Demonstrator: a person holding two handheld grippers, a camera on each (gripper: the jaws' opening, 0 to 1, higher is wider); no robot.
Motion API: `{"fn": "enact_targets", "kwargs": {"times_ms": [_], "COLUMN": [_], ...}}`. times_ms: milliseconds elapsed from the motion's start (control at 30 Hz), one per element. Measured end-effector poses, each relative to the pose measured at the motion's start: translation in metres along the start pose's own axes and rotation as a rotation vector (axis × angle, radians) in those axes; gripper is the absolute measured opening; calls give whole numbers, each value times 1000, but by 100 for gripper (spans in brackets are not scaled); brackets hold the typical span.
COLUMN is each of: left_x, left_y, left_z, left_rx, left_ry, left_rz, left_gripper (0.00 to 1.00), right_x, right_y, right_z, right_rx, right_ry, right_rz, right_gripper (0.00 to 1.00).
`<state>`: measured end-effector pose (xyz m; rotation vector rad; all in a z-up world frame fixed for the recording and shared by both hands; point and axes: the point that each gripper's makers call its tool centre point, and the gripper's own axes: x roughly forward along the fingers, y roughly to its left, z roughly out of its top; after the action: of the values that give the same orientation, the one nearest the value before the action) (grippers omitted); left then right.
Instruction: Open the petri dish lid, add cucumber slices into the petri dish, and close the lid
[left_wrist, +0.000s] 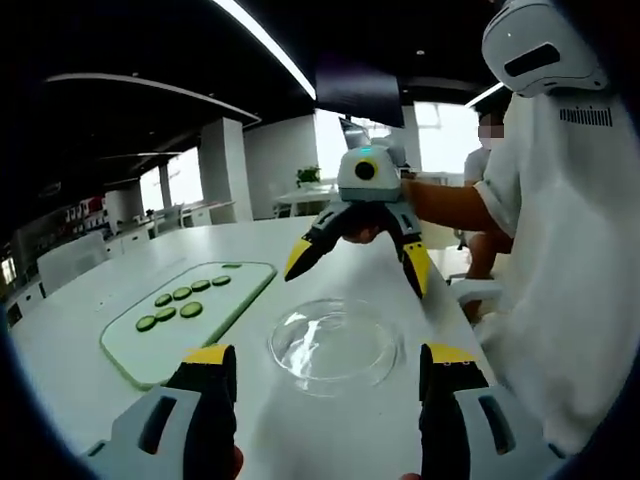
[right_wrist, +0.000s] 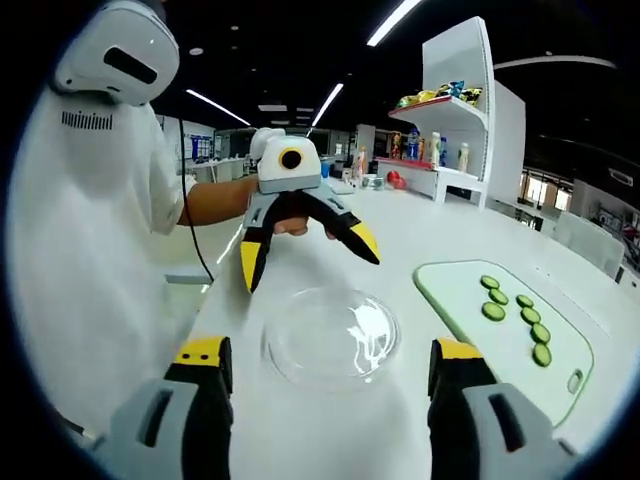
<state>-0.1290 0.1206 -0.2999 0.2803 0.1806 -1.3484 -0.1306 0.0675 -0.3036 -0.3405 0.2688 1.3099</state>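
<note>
Cucumber slices (left_wrist: 182, 302) on cutting board (left_wrist: 140, 355), beside lidded petri dish (left_wrist: 333, 345).

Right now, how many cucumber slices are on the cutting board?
7, all on the pale green cutting board beside the petri dish: a far row of four cucumber slices and a near row of three. None seems hidden.

The person (right_wrist: 90, 230) is cut off by the picture's edge in both views. The petri dish (left_wrist: 333, 345) is clear glass; whether its lid is seated or lifted cannot be told. Items on the shelf unit (right_wrist: 450, 95) are too small to identify. The far end of the green cutting board (right_wrist: 505, 325) runs out of frame.
</note>
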Motion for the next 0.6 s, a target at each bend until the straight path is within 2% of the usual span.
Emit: {"fn": "enact_targets", "kwargs": {"times_ms": [600], "left_x": [15], "left_y": [-4], "left_z": [-5], "left_rx": [-8], "left_ry": [6], "left_rz": [-44], "left_gripper": [75], "right_x": [16], "right_y": [2], "right_z": [-4], "right_rx": [-1], "right_ry": [21], "right_rz": [50], "right_gripper": [80]}}
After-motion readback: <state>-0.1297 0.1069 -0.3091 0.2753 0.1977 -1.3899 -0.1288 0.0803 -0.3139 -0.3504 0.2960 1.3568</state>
